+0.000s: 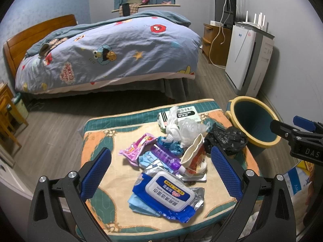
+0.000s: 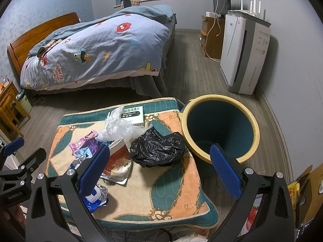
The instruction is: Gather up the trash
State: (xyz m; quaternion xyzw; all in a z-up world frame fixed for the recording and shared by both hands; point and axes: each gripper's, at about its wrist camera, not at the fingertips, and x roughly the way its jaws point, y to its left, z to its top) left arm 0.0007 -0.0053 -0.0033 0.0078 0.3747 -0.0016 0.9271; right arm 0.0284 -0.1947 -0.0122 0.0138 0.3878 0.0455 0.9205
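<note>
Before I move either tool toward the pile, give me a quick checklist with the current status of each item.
1. Left tool open and holding nothing: ok.
2. Right tool open and holding nothing: ok.
3. Bin upright beside the cushioned stool, mouth unobstructed: ok.
4. Bin has room: ok, no trash visible inside, though its bottom is not fully seen.
5. Black plastic bag reachable for the right tool, lying on top at the stool's bin side, nothing on it: ok.
6. Wipes pack free to lift: cannot tell, it overlaps blue wrappers and foil beneath.
</note>
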